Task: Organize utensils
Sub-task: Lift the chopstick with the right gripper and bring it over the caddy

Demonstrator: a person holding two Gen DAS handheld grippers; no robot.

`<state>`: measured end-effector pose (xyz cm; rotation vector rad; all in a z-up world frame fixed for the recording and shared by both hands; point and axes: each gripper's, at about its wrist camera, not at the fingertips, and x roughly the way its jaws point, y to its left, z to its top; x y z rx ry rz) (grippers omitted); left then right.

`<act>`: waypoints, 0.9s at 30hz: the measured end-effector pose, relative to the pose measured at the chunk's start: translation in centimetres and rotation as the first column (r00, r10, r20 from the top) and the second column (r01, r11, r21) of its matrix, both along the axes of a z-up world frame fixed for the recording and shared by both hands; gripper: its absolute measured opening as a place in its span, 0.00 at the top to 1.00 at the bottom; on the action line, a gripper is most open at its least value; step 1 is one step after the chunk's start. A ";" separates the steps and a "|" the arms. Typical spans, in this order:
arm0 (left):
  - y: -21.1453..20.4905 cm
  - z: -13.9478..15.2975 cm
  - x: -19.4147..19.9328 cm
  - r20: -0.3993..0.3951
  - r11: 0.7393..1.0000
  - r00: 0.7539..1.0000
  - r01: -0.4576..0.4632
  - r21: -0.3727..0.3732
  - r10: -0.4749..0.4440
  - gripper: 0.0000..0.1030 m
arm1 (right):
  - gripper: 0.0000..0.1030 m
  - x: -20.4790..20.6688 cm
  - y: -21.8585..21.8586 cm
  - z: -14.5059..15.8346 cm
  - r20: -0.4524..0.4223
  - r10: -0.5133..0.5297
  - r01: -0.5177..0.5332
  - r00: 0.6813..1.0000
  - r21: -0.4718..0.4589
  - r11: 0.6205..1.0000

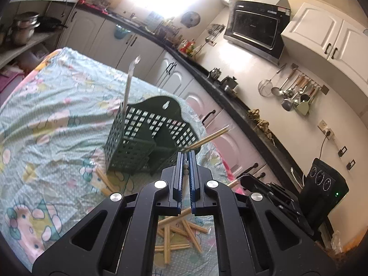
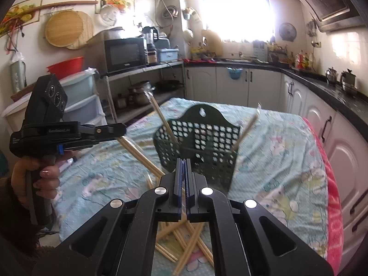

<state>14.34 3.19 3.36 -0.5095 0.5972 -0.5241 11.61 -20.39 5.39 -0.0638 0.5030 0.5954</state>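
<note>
A dark green perforated utensil caddy [image 1: 147, 138] [image 2: 202, 142] stands on the table, with one wrapped chopstick pair upright in its left compartment [image 1: 128, 85] and another leaning out the right side [image 1: 211, 136]. My left gripper [image 1: 186, 155] is shut on a wrapped chopstick pair just in front of the caddy; in the right wrist view the left gripper [image 2: 115, 130] holds that pair [image 2: 140, 156] slanting down. My right gripper [image 2: 183, 161] is shut, nothing visibly between its fingers, above loose chopsticks [image 2: 184, 239].
Several loose wooden chopsticks [image 1: 179, 237] lie on the patterned tablecloth [image 1: 46, 119] below both grippers. Kitchen counters and cabinets [image 1: 230, 105] run along the right, a shelf with pots [image 2: 142, 92] at the left.
</note>
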 end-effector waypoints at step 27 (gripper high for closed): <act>1.0 13.3 1.6 0.247 0.992 0.967 -0.086 0.089 0.062 0.98 | 0.98 2.2 0.4 12.8 0.265 -0.023 0.002 0.964 0.079 0.997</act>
